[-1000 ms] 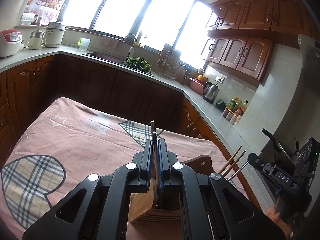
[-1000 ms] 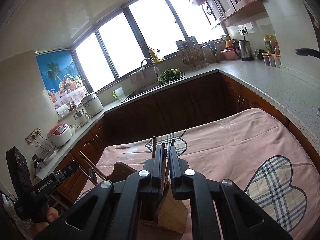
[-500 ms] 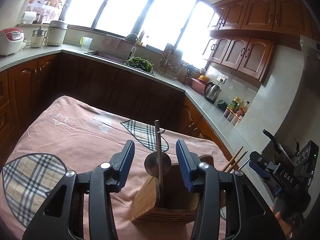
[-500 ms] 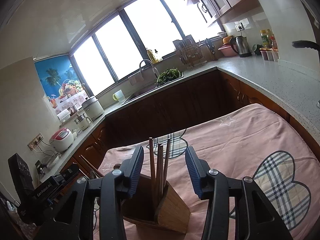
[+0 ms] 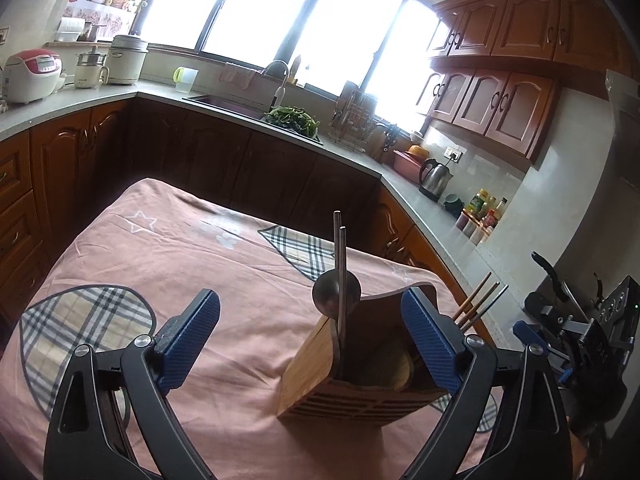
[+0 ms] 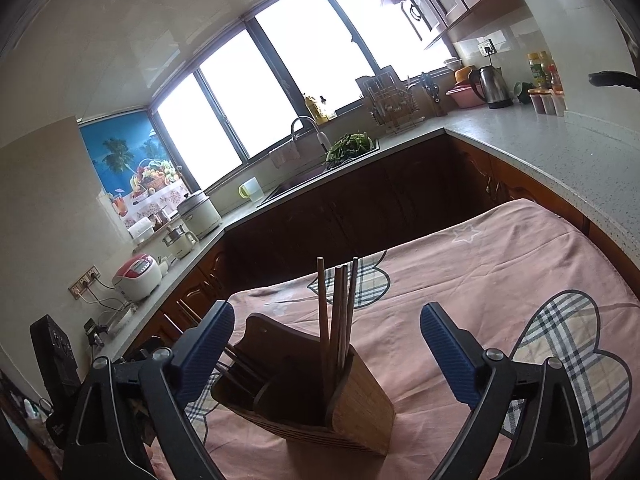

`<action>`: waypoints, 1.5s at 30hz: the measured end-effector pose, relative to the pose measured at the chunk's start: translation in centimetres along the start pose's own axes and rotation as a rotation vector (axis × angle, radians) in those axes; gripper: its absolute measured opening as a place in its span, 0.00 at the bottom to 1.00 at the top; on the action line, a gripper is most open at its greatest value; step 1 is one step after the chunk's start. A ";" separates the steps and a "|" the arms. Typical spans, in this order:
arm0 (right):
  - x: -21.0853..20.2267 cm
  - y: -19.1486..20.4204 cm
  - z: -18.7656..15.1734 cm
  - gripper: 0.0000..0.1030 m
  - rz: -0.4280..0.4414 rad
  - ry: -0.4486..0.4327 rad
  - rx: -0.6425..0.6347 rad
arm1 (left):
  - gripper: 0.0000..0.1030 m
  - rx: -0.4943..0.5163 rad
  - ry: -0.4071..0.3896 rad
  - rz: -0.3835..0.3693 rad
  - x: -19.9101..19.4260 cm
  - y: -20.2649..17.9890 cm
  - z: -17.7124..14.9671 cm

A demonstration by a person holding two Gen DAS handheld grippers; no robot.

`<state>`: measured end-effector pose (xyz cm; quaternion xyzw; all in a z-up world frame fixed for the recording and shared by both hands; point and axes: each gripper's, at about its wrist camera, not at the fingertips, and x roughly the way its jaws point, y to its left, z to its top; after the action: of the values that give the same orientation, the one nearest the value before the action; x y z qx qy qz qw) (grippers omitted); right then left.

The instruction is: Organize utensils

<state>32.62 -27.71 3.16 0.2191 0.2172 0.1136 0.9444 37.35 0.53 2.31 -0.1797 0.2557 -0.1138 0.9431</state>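
A wooden utensil holder (image 5: pixel 352 384) stands on the pink tablecloth (image 5: pixel 168 248). In the left wrist view a metal spoon (image 5: pixel 337 292) and dark chopsticks (image 5: pixel 339 264) stand upright in its near compartment, and more chopsticks (image 5: pixel 478 300) lean out at its right. My left gripper (image 5: pixel 310 336) is open wide and empty, just in front of the holder. In the right wrist view the holder (image 6: pixel 320 404) holds several brown chopsticks (image 6: pixel 338 312) upright. My right gripper (image 6: pixel 326 344) is open wide and empty, its fingers either side of the holder.
The other gripper shows at the right edge of the left wrist view (image 5: pixel 580 332) and at the left edge of the right wrist view (image 6: pixel 56 356). Dark cabinets and a grey counter (image 5: pixel 224 112) ring the table, with a sink, kettle (image 5: pixel 436 176) and rice cooker (image 5: pixel 32 76).
Both grippers were shut on utensils over the holder a second ago. Both have opened wide, let go, and drawn back. The chopsticks and spoon now stand free in the holder.
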 end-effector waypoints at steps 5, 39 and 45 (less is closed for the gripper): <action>-1.6 0.5 -0.9 0.98 0.013 0.002 -0.007 | 0.96 -0.003 -0.001 0.001 -2.1 0.3 -0.9; -16.9 6.0 -10.0 1.00 -0.006 -0.061 -0.171 | 1.00 0.205 0.026 0.140 -17.4 -2.6 -10.6; -19.3 6.5 -11.8 1.00 -0.017 -0.072 -0.210 | 1.00 0.216 0.005 0.178 -20.2 -2.2 -12.0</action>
<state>9.49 -23.69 3.58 0.1210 0.1718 0.1196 0.9703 13.75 1.37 2.43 -0.0532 0.2593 -0.0569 0.9627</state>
